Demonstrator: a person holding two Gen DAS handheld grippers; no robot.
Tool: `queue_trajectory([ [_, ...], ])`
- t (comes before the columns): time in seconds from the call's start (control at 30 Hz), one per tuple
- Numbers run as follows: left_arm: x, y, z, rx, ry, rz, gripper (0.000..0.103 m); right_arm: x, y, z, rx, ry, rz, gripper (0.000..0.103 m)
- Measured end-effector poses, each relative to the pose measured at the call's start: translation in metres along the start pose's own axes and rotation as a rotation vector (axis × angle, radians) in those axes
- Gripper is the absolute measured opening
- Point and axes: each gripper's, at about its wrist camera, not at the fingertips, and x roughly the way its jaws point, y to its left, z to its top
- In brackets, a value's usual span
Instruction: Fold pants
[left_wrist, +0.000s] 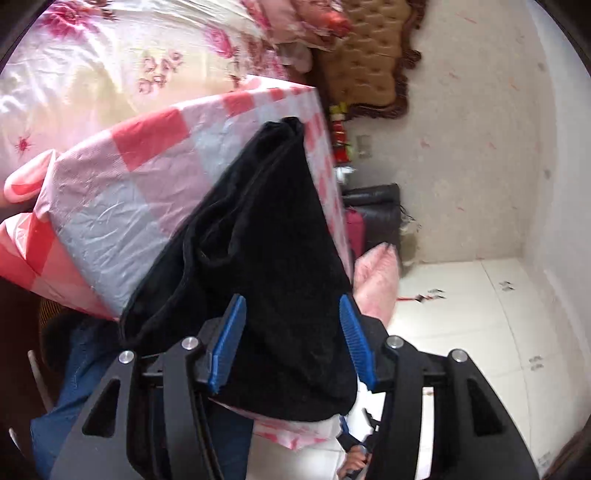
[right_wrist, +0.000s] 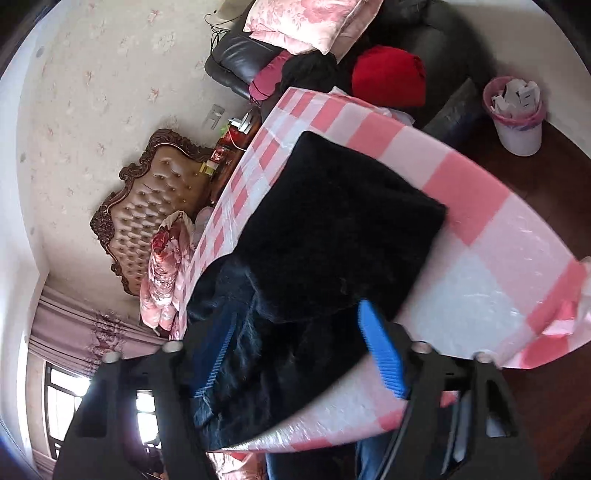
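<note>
pants (left_wrist: 258, 258) folded on table (left_wrist: 122, 192), long axis running straight away from both claws | left claw (left_wrist: 291, 332) agape over near edge | right claw (right_wrist: 299, 350) agape, equally near

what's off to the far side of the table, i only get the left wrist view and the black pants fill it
Observer: A lined waste bin stands on the dark floor past the table.
Operator: anything near the far end
Observer: A red bundle lies on a dark sofa there.
Operator: right jaws on the pants yet
Observer: No. The right gripper is open, straddling the near edge of the black pants.
</note>
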Motion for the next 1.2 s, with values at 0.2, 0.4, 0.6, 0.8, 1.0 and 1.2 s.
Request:
queue_trajectory([
  [0.2, 0.014, 0.006, 0.002, -0.059, -0.024, 0.085, 0.052, 0.014, -0.004, 0.008, 0.111, 0.002, 0.001, 0.078],
  [0.4, 0.026, 0.001, 0.012, -0.058, -0.053, 0.139, 0.037, 0.029, -0.008, 0.020, 0.150, 0.004, -0.015, 0.078],
  [0.6, 0.031, 0.000, 0.025, -0.034, -0.057, 0.179, 0.005, 0.038, -0.001, 0.035, 0.108, -0.027, -0.068, 0.060],
  [0.8, 0.010, -0.049, 0.033, 0.055, -0.065, 0.109, 0.004, 0.027, 0.021, 0.059, 0.011, -0.036, -0.081, 0.020],
  [1.0, -0.025, -0.041, 0.016, 0.070, -0.053, 0.158, 0.004, 0.005, 0.004, 0.061, -0.006, -0.007, -0.096, 0.017],
  [1.2, -0.013, 0.012, 0.003, -0.015, 0.000, 0.225, 0.004, 0.020, -0.024, 0.051, -0.010, 0.043, -0.160, 0.017],
])
